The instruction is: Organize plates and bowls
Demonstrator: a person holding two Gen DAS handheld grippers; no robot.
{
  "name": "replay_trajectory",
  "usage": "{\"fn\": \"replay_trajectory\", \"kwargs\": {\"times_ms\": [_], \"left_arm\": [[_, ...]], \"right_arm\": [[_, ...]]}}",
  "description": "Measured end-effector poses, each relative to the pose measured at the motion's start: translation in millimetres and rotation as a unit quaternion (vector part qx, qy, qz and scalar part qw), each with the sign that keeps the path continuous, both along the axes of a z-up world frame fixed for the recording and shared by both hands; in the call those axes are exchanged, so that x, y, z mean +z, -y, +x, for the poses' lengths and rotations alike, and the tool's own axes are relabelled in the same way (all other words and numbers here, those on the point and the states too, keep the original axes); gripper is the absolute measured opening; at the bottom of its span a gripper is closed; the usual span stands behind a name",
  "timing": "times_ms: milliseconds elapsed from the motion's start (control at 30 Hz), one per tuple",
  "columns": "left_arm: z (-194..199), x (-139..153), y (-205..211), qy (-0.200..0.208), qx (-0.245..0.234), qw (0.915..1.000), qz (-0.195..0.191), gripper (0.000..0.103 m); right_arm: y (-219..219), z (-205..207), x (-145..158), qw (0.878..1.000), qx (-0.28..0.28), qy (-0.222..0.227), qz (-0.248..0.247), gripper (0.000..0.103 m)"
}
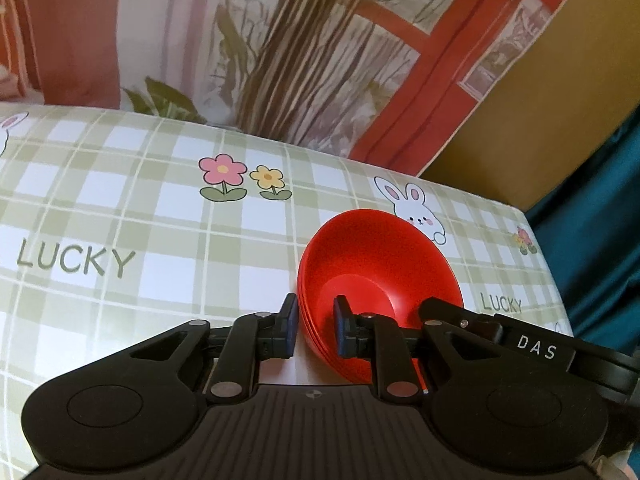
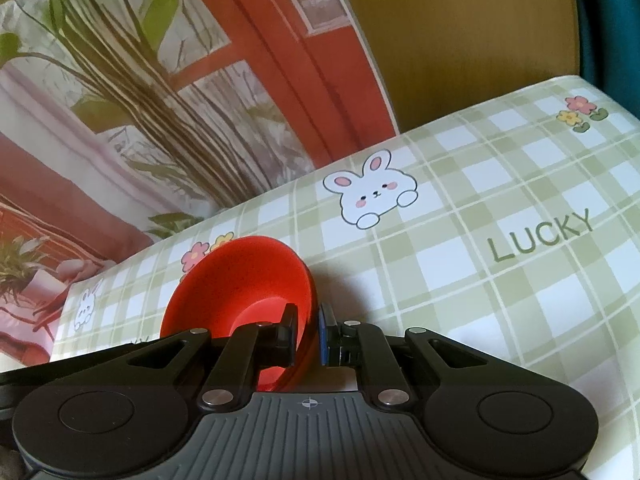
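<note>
Several red bowls [image 1: 376, 264], nested as far as the blurred rims show, sit tilted on the checked tablecloth [image 1: 120, 216], at five o'clock from its flower print. Left gripper [image 1: 316, 332] clasps their left rim; right gripper [image 2: 308, 336] clasps the right rim. At twelve o'clock hangs a printed backdrop [image 1: 304, 48].

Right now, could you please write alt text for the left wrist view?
The left gripper is clamped on the near rim of a stack of red bowls on a green checked tablecloth printed with flowers, rabbits and "LUCKY". The right gripper reaches in from the right.
</note>
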State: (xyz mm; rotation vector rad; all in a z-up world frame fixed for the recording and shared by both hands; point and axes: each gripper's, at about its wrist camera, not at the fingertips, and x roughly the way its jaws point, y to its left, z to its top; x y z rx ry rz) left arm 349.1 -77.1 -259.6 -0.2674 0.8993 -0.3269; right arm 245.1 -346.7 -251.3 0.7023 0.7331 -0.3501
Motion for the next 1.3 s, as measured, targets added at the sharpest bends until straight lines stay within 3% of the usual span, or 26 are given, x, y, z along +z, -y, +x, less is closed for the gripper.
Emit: {"fn": "replay_trajectory", "kwargs": {"times_ms": [333, 667, 1300], "left_arm": [[-9, 10, -2, 0.008, 0.015, 0.9998, 0.009, 0.013], [-37, 29, -9, 0.021, 0.031, 0.9993, 0.003, 0.013], [-99, 53, -1, 0.051, 0.021, 0.9985, 0.005, 0.013]], "right_arm": [[-3, -2, 1, 1.000, -0.003, 0.004, 0.005, 0.009], [-10, -14, 25, 1.000, 0.000, 0.030, -0.002, 0.008], [-28, -75, 55, 0.998, -0.003, 0.058, -0.022, 0.008]]}}
